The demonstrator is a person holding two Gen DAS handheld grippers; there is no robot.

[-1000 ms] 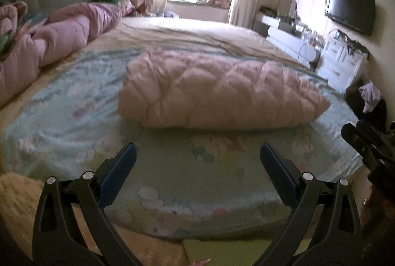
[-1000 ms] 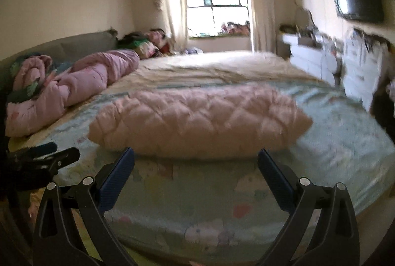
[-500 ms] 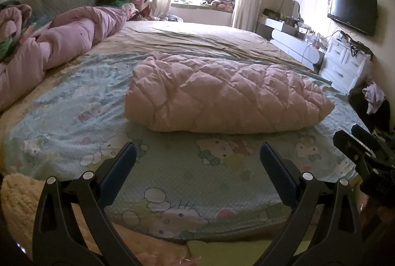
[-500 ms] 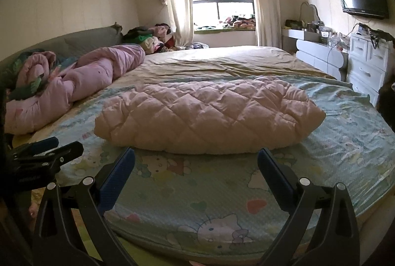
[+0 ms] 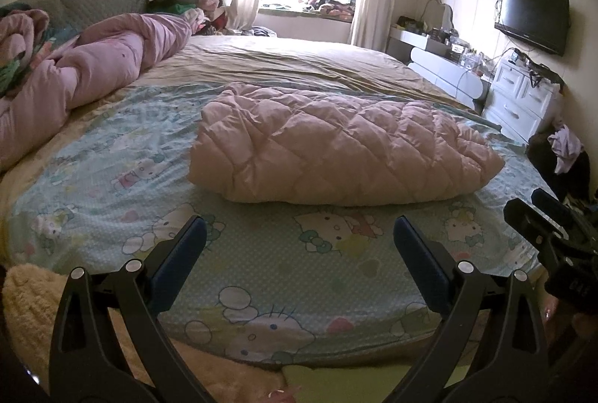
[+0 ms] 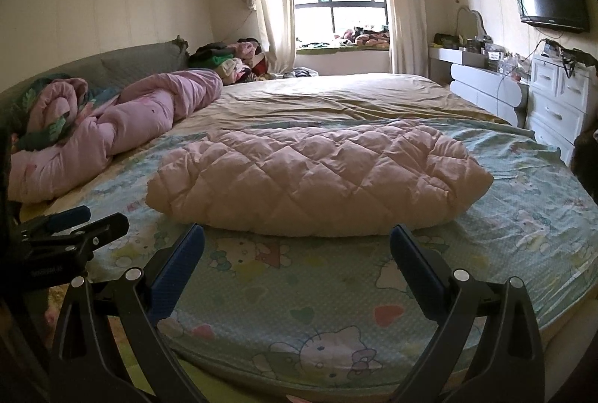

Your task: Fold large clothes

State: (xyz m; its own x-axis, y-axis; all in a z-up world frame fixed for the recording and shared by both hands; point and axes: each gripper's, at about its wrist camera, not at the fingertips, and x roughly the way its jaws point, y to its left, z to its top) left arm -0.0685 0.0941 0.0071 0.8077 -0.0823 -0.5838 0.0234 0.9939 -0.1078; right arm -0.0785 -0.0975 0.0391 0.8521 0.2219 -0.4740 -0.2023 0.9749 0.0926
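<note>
Holds the left gripper (image 5: 299, 221) low over the near edge of the bed, fingers spread wide with nothing between the blue pads (image 5: 183, 249), pointing straight at the pink quilted garment (image 5: 336, 145). Holds the right gripper (image 6: 297, 229) the same way just alongside, equally spread and empty, apart from the cloth and likewise aimed at it. Shows the garment as one plump oblong bundle lying crosswise on the cartoon-print sheet (image 5: 112, 156), well short of the tan bedding further up the bed and well apart from the rolled purple duvet (image 5: 93, 74) along the left side. Suggests, from the rounded closed edge facing the grippers and the even quilting on top, a fold already made lengthwise, probably placed on the flat open stretch of sheet to give the padded cloth room to lie without bunching against other bedding. Reads as a stand-off posture: backed off and parted, either to check the bundle or to come in at its two ends for one more fold. Calls for a deep bite on such thick, springy filling, or risks the fold puffing open.
</note>
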